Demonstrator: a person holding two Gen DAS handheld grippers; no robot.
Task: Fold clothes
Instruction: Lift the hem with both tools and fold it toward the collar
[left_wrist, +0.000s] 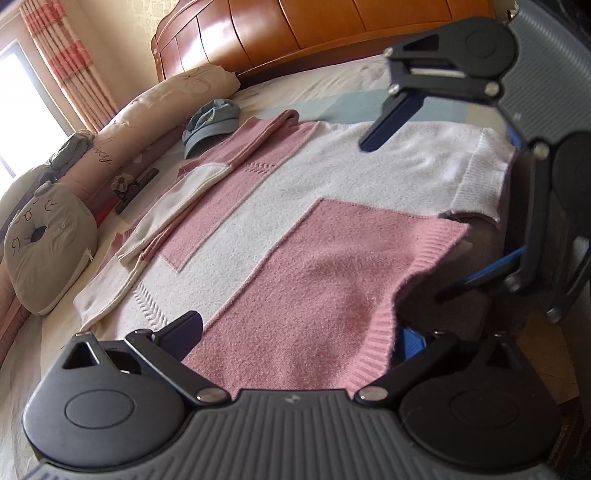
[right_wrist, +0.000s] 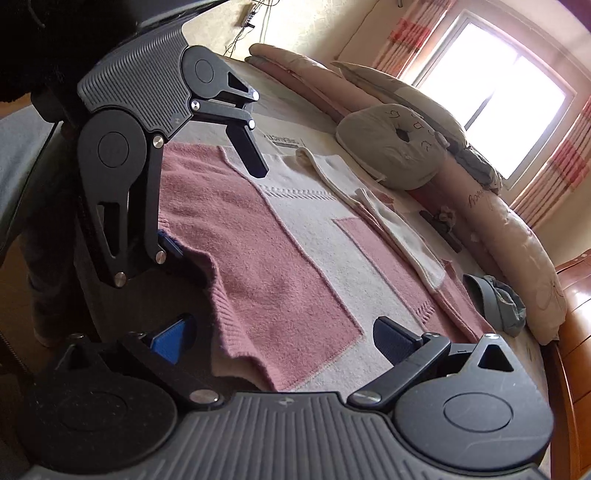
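left gripper (left_wrist: 299, 332): grey ribbed plastic body, black rounded pivot housings, black link arms, silver screws, dark blue finger pads | right gripper (right_wrist: 280, 334): same grey ribbed body, black housings, silver screws, bright blue ridged pad (right_wrist: 170, 341) on one finger

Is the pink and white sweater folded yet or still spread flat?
Mostly spread. The sweater lies flat across the bed, only its sleeves folded inward over the body; its hem overhangs the near edge.
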